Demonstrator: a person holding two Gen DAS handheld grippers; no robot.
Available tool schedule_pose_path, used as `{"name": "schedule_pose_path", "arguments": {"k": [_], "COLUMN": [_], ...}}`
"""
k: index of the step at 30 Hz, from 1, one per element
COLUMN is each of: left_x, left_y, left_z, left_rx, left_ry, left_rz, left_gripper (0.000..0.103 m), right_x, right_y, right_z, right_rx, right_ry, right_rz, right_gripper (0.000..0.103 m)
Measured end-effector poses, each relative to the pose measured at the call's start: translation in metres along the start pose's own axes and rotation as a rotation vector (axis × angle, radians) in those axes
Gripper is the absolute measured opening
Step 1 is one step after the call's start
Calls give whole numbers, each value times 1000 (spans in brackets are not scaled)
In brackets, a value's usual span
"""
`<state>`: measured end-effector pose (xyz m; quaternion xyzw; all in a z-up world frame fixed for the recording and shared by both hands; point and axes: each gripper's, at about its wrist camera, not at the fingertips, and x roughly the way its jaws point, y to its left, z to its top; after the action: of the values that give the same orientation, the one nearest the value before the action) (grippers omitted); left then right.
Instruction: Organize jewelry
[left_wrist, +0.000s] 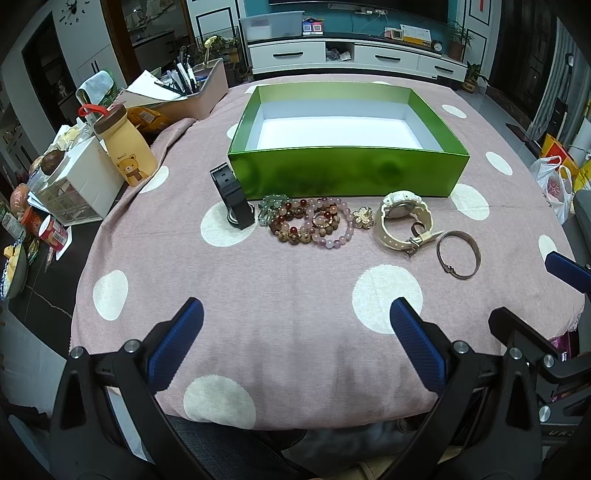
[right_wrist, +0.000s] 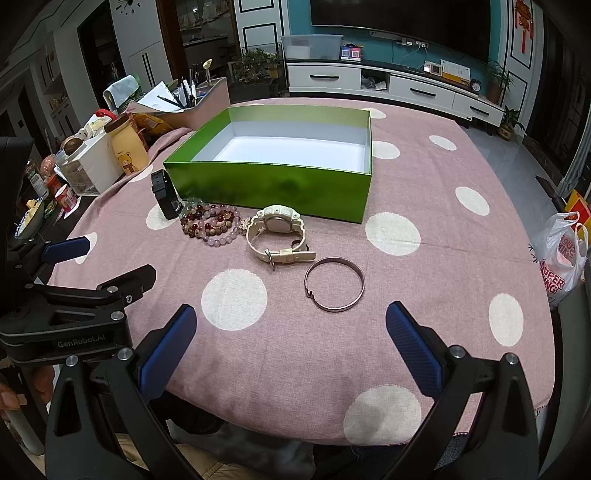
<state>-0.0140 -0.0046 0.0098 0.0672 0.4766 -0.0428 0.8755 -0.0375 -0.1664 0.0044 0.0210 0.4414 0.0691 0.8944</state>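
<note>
An empty green box (left_wrist: 347, 171) (right_wrist: 266, 184) with a white inside stands mid-table. In front of it lies a row of jewelry: a black watch (left_wrist: 232, 195) (right_wrist: 165, 194), beaded bracelets (left_wrist: 310, 221) (right_wrist: 210, 223), a small gold flower piece (left_wrist: 362, 218), a cream watch (left_wrist: 404, 218) (right_wrist: 277, 232) and a metal bangle (left_wrist: 459, 254) (right_wrist: 334, 284). My left gripper (left_wrist: 295, 321) hangs open near the table's front edge, well short of the beads. My right gripper (right_wrist: 291, 325) is open too, just short of the bangle. Neither holds anything.
The table wears a pink cloth with white dots (left_wrist: 295, 295). At the left stand a bear-print bottle (left_wrist: 127, 147) (right_wrist: 127, 147), a white drawer box (left_wrist: 79, 181), a pen holder (left_wrist: 195, 92) and snacks. A plastic bag (right_wrist: 561, 254) hangs off the right side.
</note>
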Motion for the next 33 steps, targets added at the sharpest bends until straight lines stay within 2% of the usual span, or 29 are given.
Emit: {"name": "schedule_pose_path", "arguments": {"k": [11, 17, 23, 30, 33], "left_x": [1, 6, 18, 34, 42], "left_y": [-2, 8, 17, 14, 10], "left_z": [-1, -4, -9, -9, -2], "left_rx": [-5, -50, -104, -131, -154], "left_ry": [-6, -13, 2, 21, 34], "left_rz": [-33, -100, -162, -221, -246], "left_gripper": [101, 101, 101, 101, 101], "right_x": [0, -5, 2, 23, 30], "right_y": [-2, -13, -30, -52, -64], "right_z": [-1, -5, -12, -20, -20], "right_rx": [2, -14, 4, 101, 150], "right_ry": [-4, -55, -59, -29, -28], "right_rz": [10, 32, 41, 39, 29], "right_gripper": [102, 102, 102, 102, 96]}}
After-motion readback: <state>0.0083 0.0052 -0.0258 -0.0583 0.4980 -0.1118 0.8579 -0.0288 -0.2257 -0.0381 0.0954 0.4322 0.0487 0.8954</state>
